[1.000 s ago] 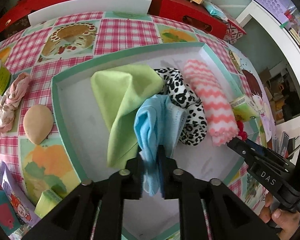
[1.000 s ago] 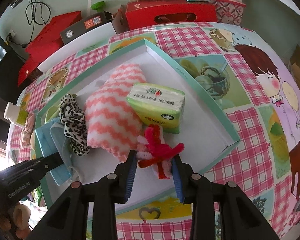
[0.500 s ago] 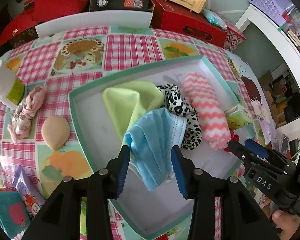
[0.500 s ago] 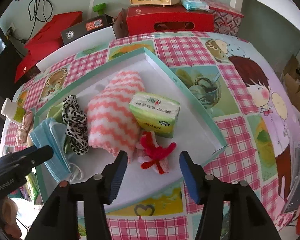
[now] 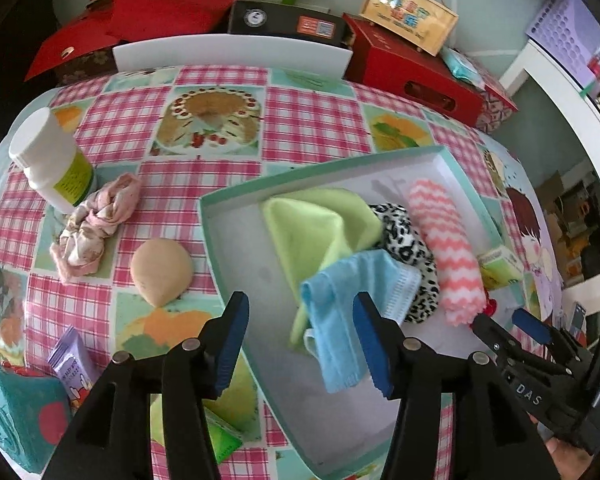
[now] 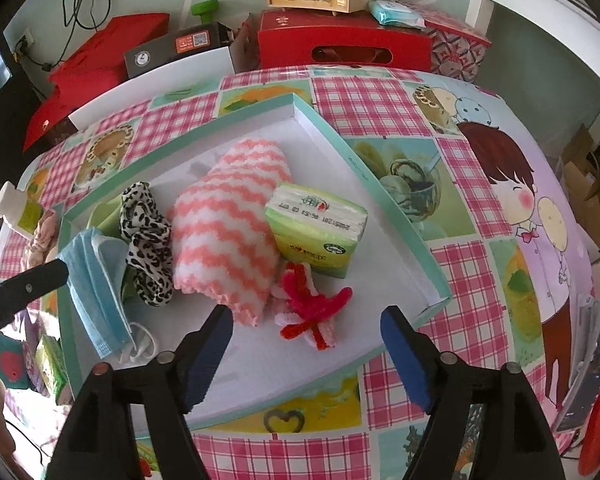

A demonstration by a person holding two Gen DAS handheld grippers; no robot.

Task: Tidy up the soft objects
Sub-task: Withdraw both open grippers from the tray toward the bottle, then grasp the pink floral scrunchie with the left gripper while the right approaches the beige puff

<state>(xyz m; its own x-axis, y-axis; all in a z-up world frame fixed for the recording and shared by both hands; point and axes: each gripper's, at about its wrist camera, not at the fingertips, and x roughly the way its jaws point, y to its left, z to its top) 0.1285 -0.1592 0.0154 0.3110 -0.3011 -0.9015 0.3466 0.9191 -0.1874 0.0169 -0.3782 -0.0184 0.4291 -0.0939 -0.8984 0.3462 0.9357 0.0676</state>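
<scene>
My left claw (image 5: 300,322) is opening, the blue mask (image 5: 350,308) beside its right finger; my right claw (image 6: 306,330) is spreading above the red bow (image 6: 312,308).

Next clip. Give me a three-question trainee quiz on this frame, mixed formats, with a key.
1. True or false: the pink floral scrunchie lies inside the teal tray.
2. Which item lies between the leopard scrunchie and the tissue pack? A) blue face mask B) pink zigzag towel C) beige sponge
3. Fill in: the red pipe-cleaner piece lies in front of the ____ gripper.

Key: 1 false, it is on the tablecloth; 2 B; 3 right.
</scene>
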